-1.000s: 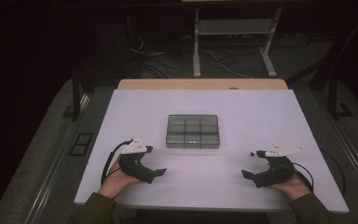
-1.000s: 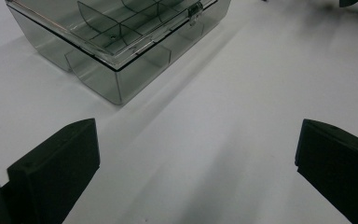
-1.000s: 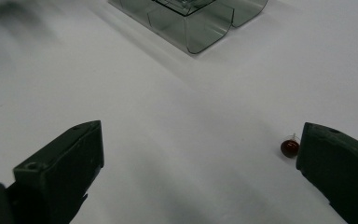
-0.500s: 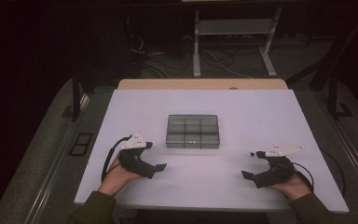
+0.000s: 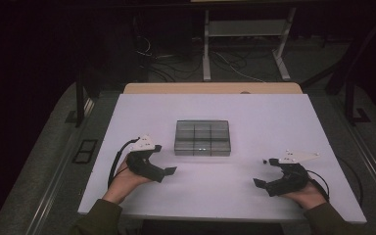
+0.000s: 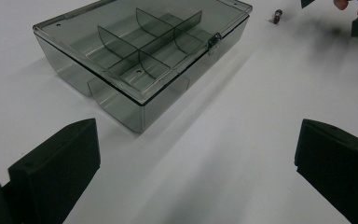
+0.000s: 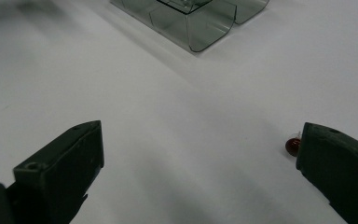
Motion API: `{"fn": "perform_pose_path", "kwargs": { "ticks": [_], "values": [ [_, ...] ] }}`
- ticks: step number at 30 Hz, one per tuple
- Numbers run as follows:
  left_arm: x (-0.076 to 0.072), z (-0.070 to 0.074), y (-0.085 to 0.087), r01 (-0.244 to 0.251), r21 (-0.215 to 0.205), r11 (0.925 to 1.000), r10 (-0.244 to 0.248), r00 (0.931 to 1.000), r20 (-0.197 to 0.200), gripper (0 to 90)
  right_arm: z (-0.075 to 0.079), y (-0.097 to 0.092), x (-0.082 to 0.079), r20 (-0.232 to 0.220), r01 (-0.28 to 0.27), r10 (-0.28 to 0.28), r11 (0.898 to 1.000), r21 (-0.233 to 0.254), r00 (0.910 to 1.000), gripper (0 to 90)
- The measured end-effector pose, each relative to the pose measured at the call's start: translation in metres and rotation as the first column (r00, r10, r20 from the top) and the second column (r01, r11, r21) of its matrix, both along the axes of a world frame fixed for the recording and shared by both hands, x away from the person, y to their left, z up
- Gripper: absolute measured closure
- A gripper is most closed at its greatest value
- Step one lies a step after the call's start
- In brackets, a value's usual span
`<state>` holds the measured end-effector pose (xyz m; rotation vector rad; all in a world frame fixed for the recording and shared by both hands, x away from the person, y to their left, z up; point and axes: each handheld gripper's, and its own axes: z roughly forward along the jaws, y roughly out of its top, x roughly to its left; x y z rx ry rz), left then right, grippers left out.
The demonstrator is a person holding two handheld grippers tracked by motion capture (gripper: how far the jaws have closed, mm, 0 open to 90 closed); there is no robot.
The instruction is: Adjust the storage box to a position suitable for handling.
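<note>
**White table, closed divider box, both grippers spread wide**

A white table (image 5: 215, 112) stands in a dim room, with cables and a metal frame on the floor beyond its far edge. A smoky clear compartment box (image 5: 203, 138) sits near the table's middle, lid shut, its dividers showing through. The left gripper (image 5: 160, 167) rests near the front left corner, jaws wide apart and holding nothing; in the left gripper view the box (image 6: 140, 60) lies just ahead of it. The right gripper (image 5: 264, 172) rests near the front right corner, jaws likewise spread and empty. A small reddish-brown bulb-like part (image 7: 292, 145) lies on the table just beside its right-hand jaw, well apart from the box.
</note>
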<state>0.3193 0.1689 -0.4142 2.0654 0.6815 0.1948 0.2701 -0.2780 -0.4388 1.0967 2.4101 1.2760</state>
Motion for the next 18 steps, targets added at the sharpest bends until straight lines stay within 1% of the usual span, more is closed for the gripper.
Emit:
{"fn": "perform_pose_path", "kwargs": {
  "ticks": [3, 7, 13, 16, 18],
  "values": [
    [0.003, 0.001, -0.002, -0.003, -0.003, 1.0, 0.003, 1.0, 0.001, 0.0, 0.0, 0.0, 0.0, -0.002, -0.002, 0.002, 1.0, 0.001, 1.0, 0.4],
    [0.011, 0.004, -0.009, 0.009, -0.008, 0.9999, -0.009, 0.9999, 0.007, 0.0, 0.0, 0.0, 0.0, -0.002, 0.0, 0.0, 1.0, 0.004, 1.0, 0.4],
    [0.018, 0.005, -0.015, 0.013, -0.008, 0.9999, -0.013, 0.9999, 0.007, 0.0, 0.0, 0.0, 0.0, -0.004, -0.003, 0.003, 1.0, 0.007, 1.0, 0.4],
    [0.024, 0.006, -0.018, 0.007, -0.021, 0.9998, -0.007, 1.0, 0.004, 0.0, 0.0, 0.0, 0.0, -0.003, -0.004, 0.004, 1.0, 0.008, 1.0, 0.4],
    [0.028, 0.007, -0.019, 0.006, -0.023, 0.9997, -0.006, 1.0, 0.004, 0.0, 0.0, 0.0, 0.0, -0.003, -0.004, 0.004, 1.0, 0.008, 1.0, 0.4]
  ]
}}
